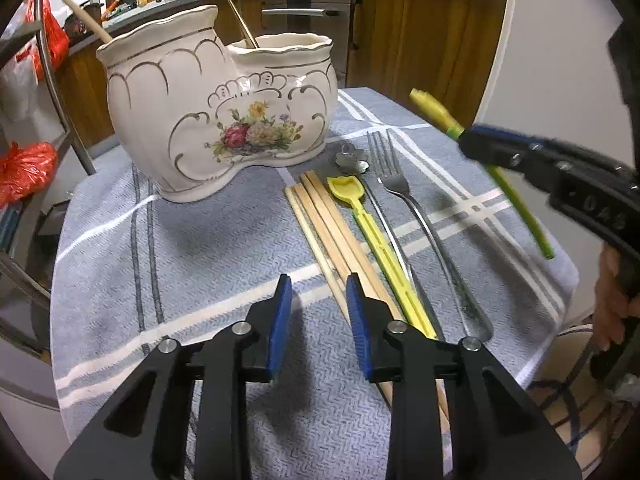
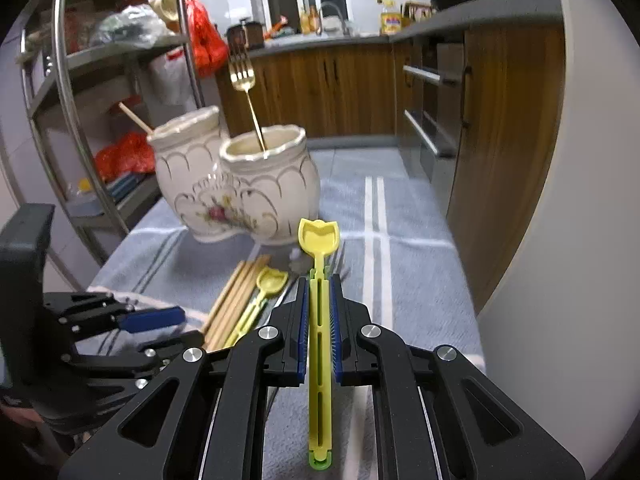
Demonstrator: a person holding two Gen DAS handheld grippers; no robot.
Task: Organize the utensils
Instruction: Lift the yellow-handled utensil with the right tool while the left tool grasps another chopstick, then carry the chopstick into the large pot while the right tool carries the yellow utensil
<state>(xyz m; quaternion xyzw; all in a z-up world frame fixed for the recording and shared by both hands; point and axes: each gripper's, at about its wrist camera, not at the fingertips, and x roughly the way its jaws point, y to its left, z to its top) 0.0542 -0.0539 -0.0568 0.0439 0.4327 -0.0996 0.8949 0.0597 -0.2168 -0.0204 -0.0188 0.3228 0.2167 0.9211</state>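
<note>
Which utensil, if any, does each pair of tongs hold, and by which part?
Right tongs grip a yellow plastic spoon by its slotted handle; left tongs hold nothing.

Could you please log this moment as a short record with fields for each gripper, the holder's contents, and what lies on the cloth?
left gripper: open, holding nothing, above the striped cloth
right gripper: shut on yellow plastic spoon, lifted
ceramic holder: gold fork in shorter compartment, one wooden stick in taller
on cloth: wooden chopsticks, second yellow spoon, steel fork
</note>
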